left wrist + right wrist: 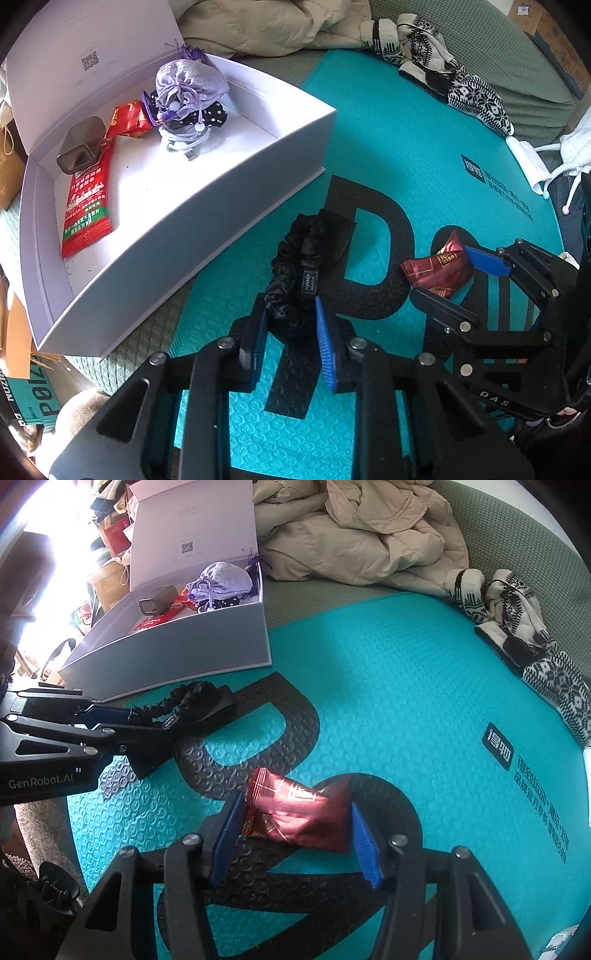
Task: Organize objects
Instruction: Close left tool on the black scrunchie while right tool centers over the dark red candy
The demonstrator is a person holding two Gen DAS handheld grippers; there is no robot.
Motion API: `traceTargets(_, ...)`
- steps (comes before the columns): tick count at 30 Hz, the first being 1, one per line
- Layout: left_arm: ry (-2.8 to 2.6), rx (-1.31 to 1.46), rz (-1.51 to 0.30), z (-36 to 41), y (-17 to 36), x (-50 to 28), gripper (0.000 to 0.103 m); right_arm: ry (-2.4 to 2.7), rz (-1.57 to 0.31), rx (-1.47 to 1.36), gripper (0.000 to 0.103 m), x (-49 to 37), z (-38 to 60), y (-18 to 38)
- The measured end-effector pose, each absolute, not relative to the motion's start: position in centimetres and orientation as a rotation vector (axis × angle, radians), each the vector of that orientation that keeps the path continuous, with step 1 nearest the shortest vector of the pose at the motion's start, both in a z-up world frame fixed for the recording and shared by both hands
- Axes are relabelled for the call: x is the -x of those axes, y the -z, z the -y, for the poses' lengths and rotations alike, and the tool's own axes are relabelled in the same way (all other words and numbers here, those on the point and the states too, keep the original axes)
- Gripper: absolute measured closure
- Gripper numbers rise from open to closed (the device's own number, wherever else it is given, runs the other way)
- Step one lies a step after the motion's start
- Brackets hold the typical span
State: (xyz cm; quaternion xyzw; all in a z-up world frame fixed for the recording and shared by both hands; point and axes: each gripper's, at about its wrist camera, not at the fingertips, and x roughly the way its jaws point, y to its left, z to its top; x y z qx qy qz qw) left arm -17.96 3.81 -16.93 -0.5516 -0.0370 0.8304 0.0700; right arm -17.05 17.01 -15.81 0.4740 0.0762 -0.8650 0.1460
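Observation:
A black scrunchie [306, 251] lies on the teal mat [406, 129], and my left gripper [290, 310] is shut on its near end, blue pads pressing both sides. From the right wrist view the left gripper [147, 723] comes in from the left, holding the same scrunchie [199, 698]. A dark red snack packet [295, 812] rests on the mat, and my right gripper [295, 808] has a pad against each of its ends. The left wrist view shows this right gripper [443, 271] closed on the packet [432, 277]. An open white box [258, 192] stands beyond to the left.
The box [184, 653] holds a lilac pouch [184, 85], a red sachet [88, 199], a small grey case [81, 147] and a coiled white cable [184, 142]. Patterned knit gloves [443, 74] lie at the mat's far edge. A beige jacket [351, 535] is heaped behind.

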Motion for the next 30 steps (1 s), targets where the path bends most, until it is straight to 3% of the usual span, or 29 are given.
traceTargets(5,-2.442,1.687,0.195,-3.9,16.8,17.1,0.081,2.489,-0.207,-1.373,0.055,16.0,-18.0,15.6)
traceTargets(16,-2.375,1.725,0.23,-4.8,16.6,13.5,0.081,2.47,-0.215,-1.386,0.056,12.1,-19.1,15.5)
traceTargets(19,-2.37,1.721,0.232,-5.0,16.4,12.4,0.081,2.467,-0.177,-1.391,0.054,11.4,-19.5,15.6)
traceTargets(23,-2.378,1.715,0.241,-4.9,16.3,11.6,0.08,2.467,-0.171,-1.378,0.041,11.3,-19.2,16.0)
traceTargets(26,-2.371,1.735,0.238,-4.8,16.7,11.9,0.08,2.483,-0.267,-1.356,0.037,11.0,-18.1,16.1)
traceTargets(30,-2.384,1.74,0.208,-5.0,16.8,12.4,0.077,2.49,-0.208,-1.347,0.037,11.1,-18.6,16.2)
